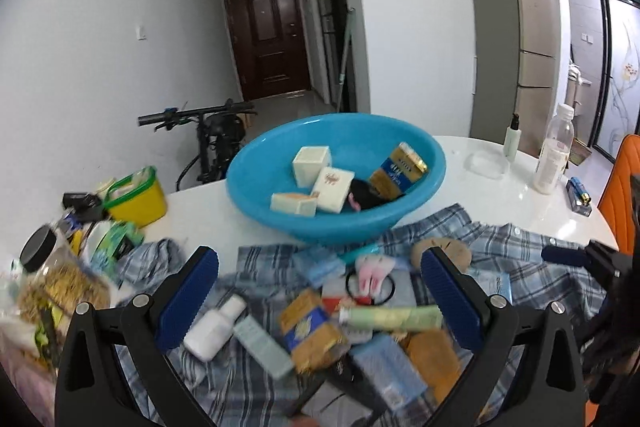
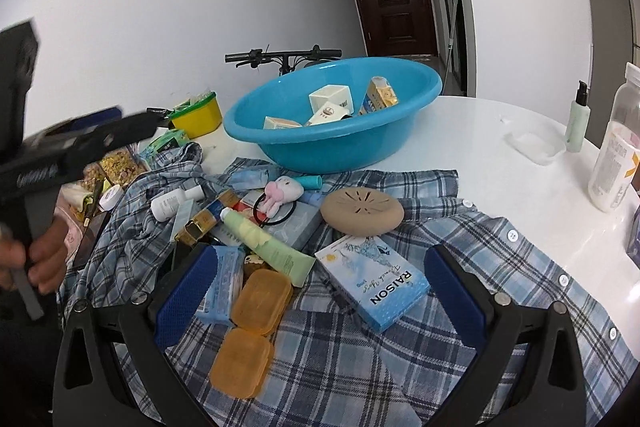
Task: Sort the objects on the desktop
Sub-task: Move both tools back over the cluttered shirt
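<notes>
I have both hand-held grippers spread wide with nothing between the pads, the left hand-held gripper (image 1: 320,301) hovering over the pile and the right hand-held gripper (image 2: 320,301) framing the light-blue RAISON box (image 2: 374,281), which lies flat on the plaid shirt (image 2: 460,307) on the white desk (image 2: 492,163), just in front of the blue basin (image 2: 336,143). The box looks like thin printed card, so I judge it light, fairly stiff but crushable, and best pinched across its narrow sides. The soft green tube (image 2: 268,245) and orange hinged case (image 2: 252,331) beside it would likely slip or flex more.
</notes>
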`<move>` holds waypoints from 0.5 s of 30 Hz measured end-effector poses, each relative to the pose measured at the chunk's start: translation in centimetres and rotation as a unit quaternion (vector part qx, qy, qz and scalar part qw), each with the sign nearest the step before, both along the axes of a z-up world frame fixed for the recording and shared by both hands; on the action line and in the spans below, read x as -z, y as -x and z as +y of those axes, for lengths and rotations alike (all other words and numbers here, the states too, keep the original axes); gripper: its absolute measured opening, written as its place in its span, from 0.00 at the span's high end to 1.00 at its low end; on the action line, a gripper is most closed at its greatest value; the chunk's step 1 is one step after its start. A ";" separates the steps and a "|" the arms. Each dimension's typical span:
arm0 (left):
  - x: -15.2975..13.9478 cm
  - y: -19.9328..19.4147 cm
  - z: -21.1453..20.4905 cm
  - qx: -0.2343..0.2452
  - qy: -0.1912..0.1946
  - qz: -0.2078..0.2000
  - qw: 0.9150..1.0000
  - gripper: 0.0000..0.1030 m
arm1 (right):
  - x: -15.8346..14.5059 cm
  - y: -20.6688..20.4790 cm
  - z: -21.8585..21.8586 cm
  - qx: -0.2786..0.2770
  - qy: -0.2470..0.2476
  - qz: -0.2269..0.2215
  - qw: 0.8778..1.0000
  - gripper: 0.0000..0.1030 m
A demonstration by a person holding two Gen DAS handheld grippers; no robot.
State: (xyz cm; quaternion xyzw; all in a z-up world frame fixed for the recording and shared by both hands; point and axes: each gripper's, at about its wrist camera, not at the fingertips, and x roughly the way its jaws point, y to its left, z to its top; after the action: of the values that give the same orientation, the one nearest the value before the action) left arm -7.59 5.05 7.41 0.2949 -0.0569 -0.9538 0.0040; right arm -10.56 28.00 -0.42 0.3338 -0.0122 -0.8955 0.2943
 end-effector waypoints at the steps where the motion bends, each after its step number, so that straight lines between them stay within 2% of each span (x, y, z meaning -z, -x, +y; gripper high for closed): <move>1: 0.3 -0.5 -0.1 -0.002 -0.001 -0.003 1.000 0.00 | -0.1 -0.2 -0.1 -0.001 -0.001 0.002 1.000 0.00; 5: 1.5 -1.8 -0.9 -0.002 -0.025 -0.017 1.000 0.00 | 0.2 -0.6 -0.5 0.001 -0.018 0.004 1.000 0.00; 15: 5.5 -1.9 -2.0 -0.022 -0.033 -0.050 0.998 0.00 | 1.7 -0.9 -1.8 0.006 -0.060 0.002 0.998 0.00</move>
State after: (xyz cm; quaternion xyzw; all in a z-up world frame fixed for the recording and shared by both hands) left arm -5.66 3.05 1.87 0.3434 -0.0189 -0.9389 0.0121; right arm -9.68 26.21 -2.14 0.3493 0.0400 -0.8970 0.2680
